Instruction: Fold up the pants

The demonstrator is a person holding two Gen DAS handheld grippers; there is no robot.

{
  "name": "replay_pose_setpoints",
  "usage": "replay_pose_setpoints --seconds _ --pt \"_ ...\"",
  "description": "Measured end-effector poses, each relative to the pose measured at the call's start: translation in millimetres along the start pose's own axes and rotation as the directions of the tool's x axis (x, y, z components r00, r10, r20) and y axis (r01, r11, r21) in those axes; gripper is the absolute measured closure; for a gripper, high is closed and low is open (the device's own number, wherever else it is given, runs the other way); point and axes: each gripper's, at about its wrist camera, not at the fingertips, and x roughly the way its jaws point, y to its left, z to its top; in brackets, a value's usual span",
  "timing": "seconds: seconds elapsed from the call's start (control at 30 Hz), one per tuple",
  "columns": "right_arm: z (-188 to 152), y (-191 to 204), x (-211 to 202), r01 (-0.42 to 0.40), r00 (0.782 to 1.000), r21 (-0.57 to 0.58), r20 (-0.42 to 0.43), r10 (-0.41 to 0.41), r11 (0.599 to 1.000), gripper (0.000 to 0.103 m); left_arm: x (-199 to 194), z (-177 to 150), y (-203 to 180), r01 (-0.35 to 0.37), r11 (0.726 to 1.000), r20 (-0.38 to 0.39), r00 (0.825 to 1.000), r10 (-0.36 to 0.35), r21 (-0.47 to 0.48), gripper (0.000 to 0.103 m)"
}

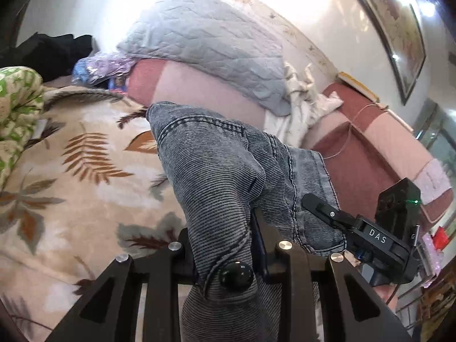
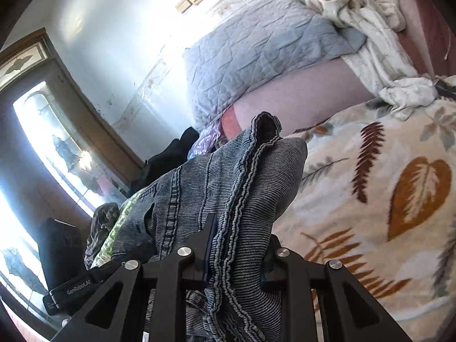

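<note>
1. While we look along the left tongs (image 1: pixel 225 245), they pinch the grey denim pants (image 1: pixel 216 171) (a black button shows there).
2. We see the right tongs (image 2: pixel 236 256) pinching the pants' ribbed hem.
3. We see the pants hanging above the leaf-patterned blanket (image 1: pixel 71 171) on the bed.

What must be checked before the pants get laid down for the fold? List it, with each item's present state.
1. Left gripper shut on the gray pants: ok.
2. Right gripper shut on the pants: ok; fabric is bunched between its fingers.
3. Pants clear of the leaf-print blanket: cannot tell; the lower part hangs out of view.
4. Fabric flat between the grippers: not ok, it is bunched and creased.
5. Blanket area ahead free of the white cloth and gray quilt: ok.
</note>
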Motion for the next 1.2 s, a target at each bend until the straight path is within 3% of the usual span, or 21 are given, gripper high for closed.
replay_pose_setpoints --seconds 0.2,0.4,0.53,0.6,0.73,0.87,1.0,1.1,1.2 --pt "-24.1 -4.2 34.6 0.077 0.992 -0.016 -0.099 -0.078 0.997 0.079 31.7 -19.8 34.9 -0.074 0.997 -0.086 0.994 0.073 -0.015 0.072" --pt "-48.6 -27.5 55.1 0.185 0.963 -0.007 -0.198 -0.182 0.983 0.079 70.2 -44.1 51.2 -0.112 0.994 -0.222 0.969 0.106 -0.013 0.072" --pt "-59.6 -44.0 62.0 0.224 0.945 -0.006 -0.242 -0.219 0.974 0.078 73.9 -51.1 50.7 -0.131 0.991 -0.228 0.965 0.131 0.015 0.065" --pt "-61.3 -53.1 67.3 0.223 0.937 0.018 -0.28 -0.209 0.975 0.072 71.8 -52.8 54.8 -0.161 0.987 -0.227 0.96 0.161 0.019 0.053" --pt "-65.0 -66.9 67.1 0.268 0.916 0.045 -0.321 -0.24 0.962 0.044 66.8 -56.1 48.2 -0.243 0.966 -0.201 0.946 0.256 0.088 0.032" --pt "-61.4 -63.7 56.0 0.278 0.913 0.011 -0.314 -0.261 0.96 0.038 53.3 -58.2 39.4 -0.304 0.941 -0.158 0.932 0.326 0.146 0.03" --pt "-51.6 -54.4 28.4 0.272 0.933 -0.014 -0.242 -0.267 0.962 0.038 29.5 -61.2 23.6 -0.399 0.896 -0.077 0.904 0.42 0.195 0.03" --pt "-47.7 -33.6 2.2 0.276 0.946 -0.084 -0.152 -0.286 0.958 0.037 6.0 -62.2 6.3 -0.509 0.828 0.031 0.855 0.517 0.235 0.029" --pt "-49.8 -9.1 -18.2 0.305 0.945 -0.167 -0.069 -0.319 0.938 0.033 -11.8 -59.7 -2.4 -0.577 0.786 0.094 0.815 0.571 0.224 0.028"
